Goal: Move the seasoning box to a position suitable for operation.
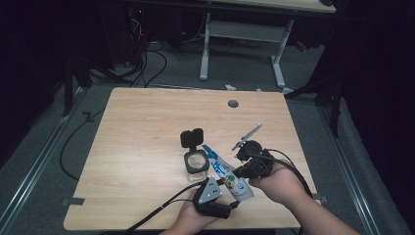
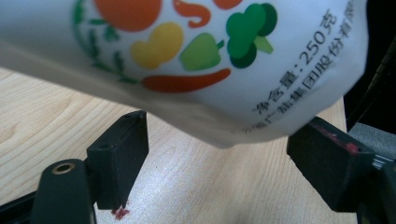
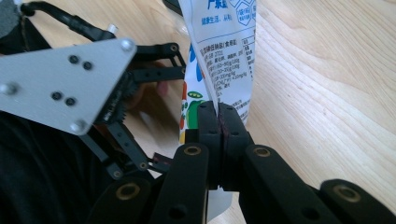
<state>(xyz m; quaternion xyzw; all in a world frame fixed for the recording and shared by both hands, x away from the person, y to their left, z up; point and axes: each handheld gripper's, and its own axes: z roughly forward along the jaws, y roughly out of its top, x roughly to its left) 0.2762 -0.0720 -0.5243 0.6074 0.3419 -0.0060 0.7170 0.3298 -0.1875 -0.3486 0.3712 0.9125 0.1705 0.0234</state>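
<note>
Left gripper (image 1: 230,205), lower centre of the high view: black body, grey three-cornered plate with dark screws, black cable trailing to the bottom edge. Its black jaw pads carry red smears. Right gripper (image 3: 218,109), bottom of its own view: black linkage arms, brass-ringed pivot holes. Forearms bare.

I count one white printed pouch (image 1: 227,174), one black square container (image 1: 196,161) with its hinged lid up, two hand-held grippers, left (image 1: 234,204) and right (image 1: 239,172), and one bench (image 1: 147,127) carrying them.
</note>
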